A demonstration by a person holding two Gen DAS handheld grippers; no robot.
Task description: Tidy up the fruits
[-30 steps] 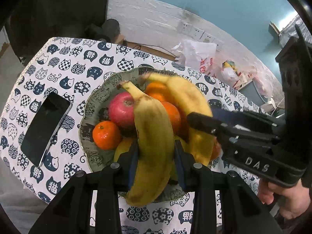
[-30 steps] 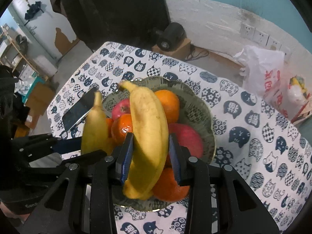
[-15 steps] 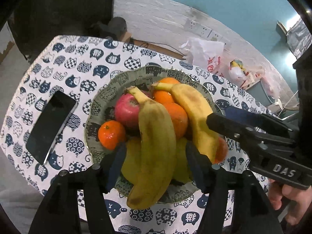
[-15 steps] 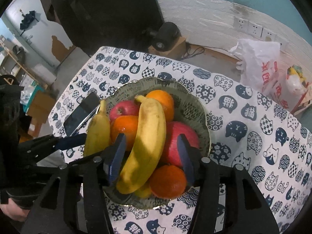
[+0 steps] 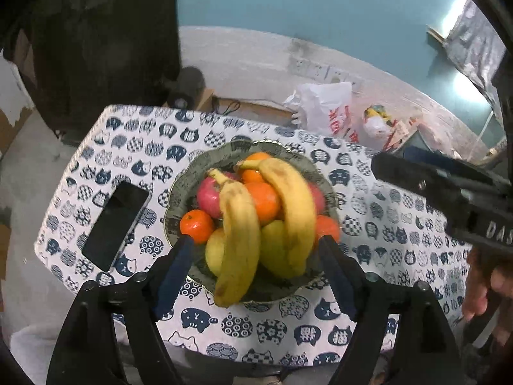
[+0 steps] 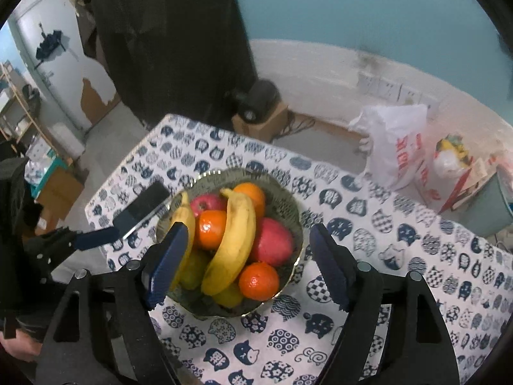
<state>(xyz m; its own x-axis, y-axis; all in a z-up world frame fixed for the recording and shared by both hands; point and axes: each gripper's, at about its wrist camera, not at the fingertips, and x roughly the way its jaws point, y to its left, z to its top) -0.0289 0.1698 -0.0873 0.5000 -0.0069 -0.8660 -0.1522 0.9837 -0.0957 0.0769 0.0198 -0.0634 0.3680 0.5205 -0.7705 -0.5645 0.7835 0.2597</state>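
A green patterned bowl (image 5: pixel 205 157) (image 6: pixel 288 199) on the cat-print tablecloth holds red apples, oranges and green fruit. Two yellow bananas lie across the pile. The left banana (image 5: pixel 240 234) (image 6: pixel 187 221) rests below my left gripper (image 5: pixel 254 240), whose jaws are opening and stand clear of it. The right banana (image 5: pixel 291 205) (image 6: pixel 235 234) lies below my right gripper (image 6: pixel 247 228), also opening, with no pad touching it. Each gripper appears in the other's view: the right gripper (image 5: pixel 449 192) at the right, the left gripper (image 6: pixel 93 237) at the left.
A black phone (image 5: pixel 117 221) (image 6: pixel 144 207) lies on the cloth left of the bowl. Behind the table a white plastic bag (image 5: pixel 327 109) (image 6: pixel 397 141) and clutter sit on the floor. A person's hand (image 5: pixel 484 282) holds the right gripper.
Both grippers were shut on a banana each; they have opened, let go and drawn up and back. The bananas now lie on the fruit in the bowl.
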